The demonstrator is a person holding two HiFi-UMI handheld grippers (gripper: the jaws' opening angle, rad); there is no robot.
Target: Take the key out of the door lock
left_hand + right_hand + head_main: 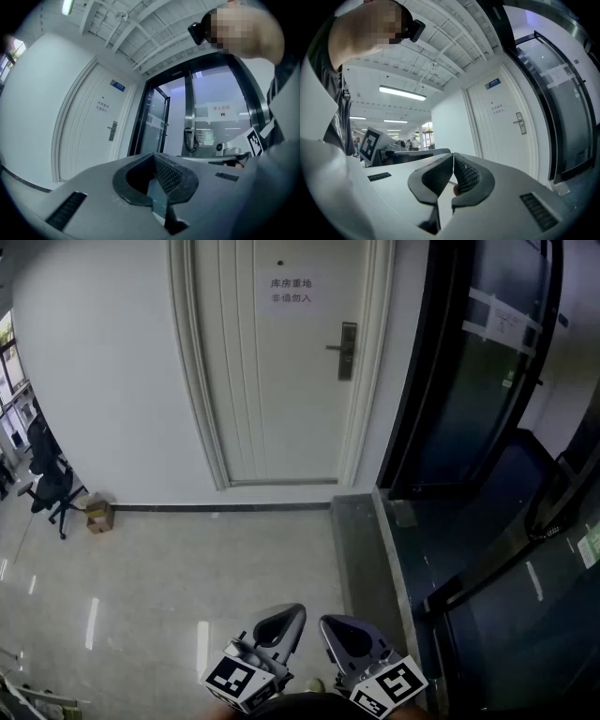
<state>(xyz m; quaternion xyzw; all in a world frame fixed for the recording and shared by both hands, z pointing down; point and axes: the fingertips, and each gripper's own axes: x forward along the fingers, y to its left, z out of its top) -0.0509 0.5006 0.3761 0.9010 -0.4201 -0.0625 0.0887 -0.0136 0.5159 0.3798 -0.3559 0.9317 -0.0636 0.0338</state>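
Both grippers hang low and well apart from the door point(272, 381), the left gripper point(281, 626) and right gripper point(349, 638) side by side above the floor point(169, 577). Each gripper view shows its jaws pressed together, nothing clamped. The lock point(348, 351) sits at the door's right edge beneath a paper sign point(291, 292); a key there is too small to make out. Only the gripper views catch the blue plate point(118, 86) above the door. Only the head view shows a chair point(52, 486) and a cardboard box point(98, 516) against the wall at left, its contents unreadable. Glass doors point(469, 381) stand at right.
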